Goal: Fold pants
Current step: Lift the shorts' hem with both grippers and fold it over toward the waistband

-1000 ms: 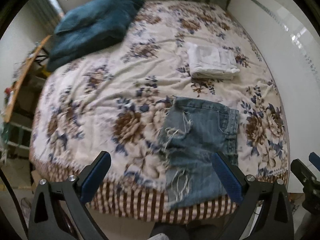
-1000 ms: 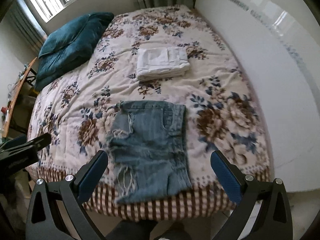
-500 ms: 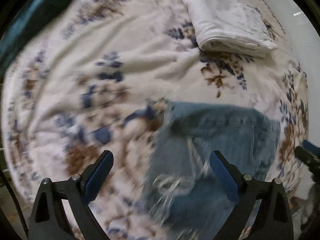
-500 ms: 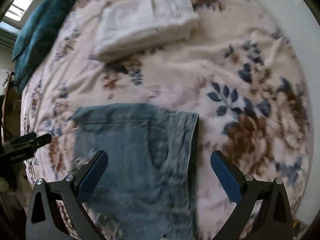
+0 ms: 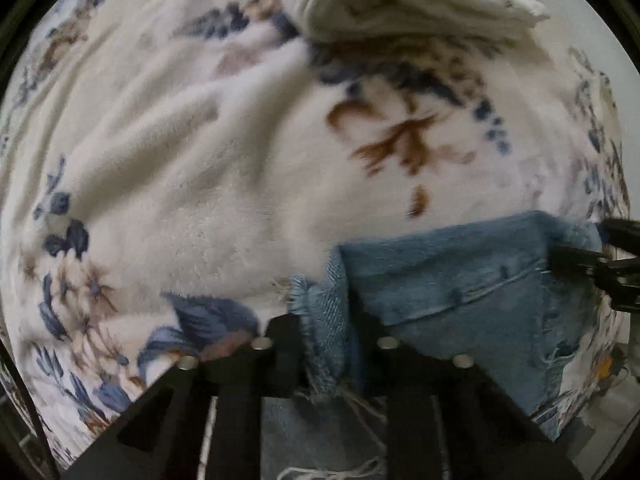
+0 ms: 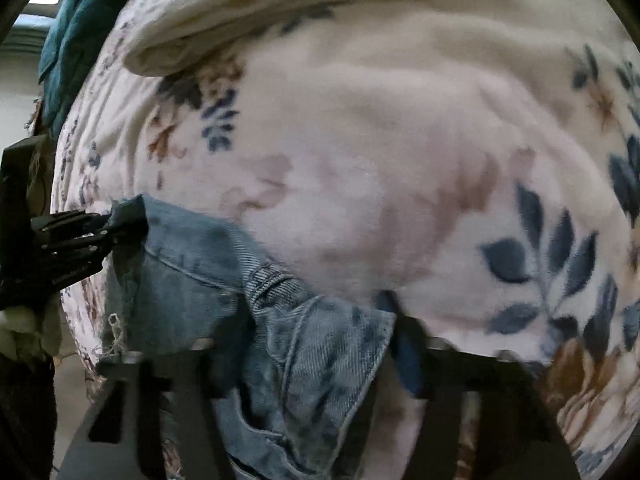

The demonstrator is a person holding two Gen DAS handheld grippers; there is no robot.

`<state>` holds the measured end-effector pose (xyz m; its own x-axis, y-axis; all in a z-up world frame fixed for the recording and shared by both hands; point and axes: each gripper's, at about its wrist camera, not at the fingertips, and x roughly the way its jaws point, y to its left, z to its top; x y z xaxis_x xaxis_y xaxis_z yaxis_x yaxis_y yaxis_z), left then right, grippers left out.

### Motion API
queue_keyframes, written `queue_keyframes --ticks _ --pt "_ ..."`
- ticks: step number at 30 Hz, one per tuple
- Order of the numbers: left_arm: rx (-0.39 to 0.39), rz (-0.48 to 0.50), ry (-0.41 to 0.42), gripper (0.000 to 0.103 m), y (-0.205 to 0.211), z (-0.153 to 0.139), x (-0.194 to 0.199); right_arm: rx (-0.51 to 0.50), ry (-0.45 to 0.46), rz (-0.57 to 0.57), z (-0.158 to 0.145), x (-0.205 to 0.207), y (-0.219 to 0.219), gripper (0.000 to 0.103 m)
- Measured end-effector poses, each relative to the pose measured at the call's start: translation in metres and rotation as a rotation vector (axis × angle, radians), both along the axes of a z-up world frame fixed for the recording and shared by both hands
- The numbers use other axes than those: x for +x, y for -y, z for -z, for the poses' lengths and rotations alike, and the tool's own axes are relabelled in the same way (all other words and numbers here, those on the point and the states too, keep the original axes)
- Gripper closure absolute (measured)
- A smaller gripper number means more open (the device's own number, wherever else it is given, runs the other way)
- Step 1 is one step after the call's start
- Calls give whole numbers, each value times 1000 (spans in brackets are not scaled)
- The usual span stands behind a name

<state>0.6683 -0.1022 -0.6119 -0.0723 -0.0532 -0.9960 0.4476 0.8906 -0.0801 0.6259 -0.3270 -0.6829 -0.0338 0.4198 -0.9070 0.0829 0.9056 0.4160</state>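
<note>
The floral blanket [image 5: 200,152], a plush cream fleece with blue and brown blooms, is filling both of my views, rumpling into soft ridges. On it, at the far side, the folded white pants [image 5: 400,4] are sitting as a thick rounded stack, well apart from the denim, and a teal pillow [image 6: 76,20] is showing at the upper left of my right view. The denim shorts [image 5: 460,280], faded blue with frayed white threads along the hem, are lying at the near edge of the blanket, directly at my jaws. My left gripper [image 5: 324,336] is pinching their left corner: the jaws are pressed nearly together with a bunched fold of denim rising between them. My right gripper [image 6: 320,344] is gripping the waistband corner on the other side (belt loop and stitched seam puckering between the fingers), though the blur is making it hard to say how tightly it is closing.
</note>
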Motion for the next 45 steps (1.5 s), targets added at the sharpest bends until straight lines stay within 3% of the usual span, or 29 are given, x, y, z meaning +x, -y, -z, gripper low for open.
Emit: queue_keyframes --ticks 4,10,16,18,21,25,28,29,31,32,33,35,38,41,43,45 --pt "-17 -34 109 94 -4 -46 -23 -9 68 13 -27 -14 -7 66" --pt "-104 -130 204 94 -31 -130 -68 20 162 22 -98 -52 -9 67" --pt "-177 -246 223 94 -54 -196 -172 13 238 -60 -177 -140 -29 67" --pt "-187 -314 171 94 -70 -197 -217 -4 232 -101 -189 -182 -39 67" --pt "-164 -404 61 94 -83 -176 -273 -1 153 -137 -179 -240 -50 67" --pt "-107 -490 -112 93 -94 -112 -345 -11 20 -183 -139 -313 -50 67" --pt "-51 -487 -199 84 -88 -72 -381 -54 -68 -216 -103 -348 -48 63" --pt "-32 -501 -219 75 -87 -63 -389 -73 -104 -236 -90 -356 -48 58" --pt "-38 -532 -252 67 -89 -51 -402 -89 -185 -276 -68 -365 -43 25" --pt "-48 -538 -270 56 -91 -49 -409 -106 -224 -304 -60 -372 -41 12" --pt "-43 -538 -276 43 -93 -48 -417 -127 -237 -316 -58 -377 -35 12" --pt "-45 -554 -283 31 -99 -53 -431 -120 -268 -305 -59 -382 -22 12" --pt "-53 -595 -269 22 -111 -71 -433 -126 -307 -197 -73 -380 9 12" --pt "-91 -628 -169 21 -121 -87 -397 -102 -240 2 -97 -360 44 12" --pt "-135 -694 -111 21 -125 -82 -357 -11 -201 118 -102 -341 59 12" --pt "-185 -745 -105 21 -127 -66 -318 88 -188 219 -94 -316 68 12"
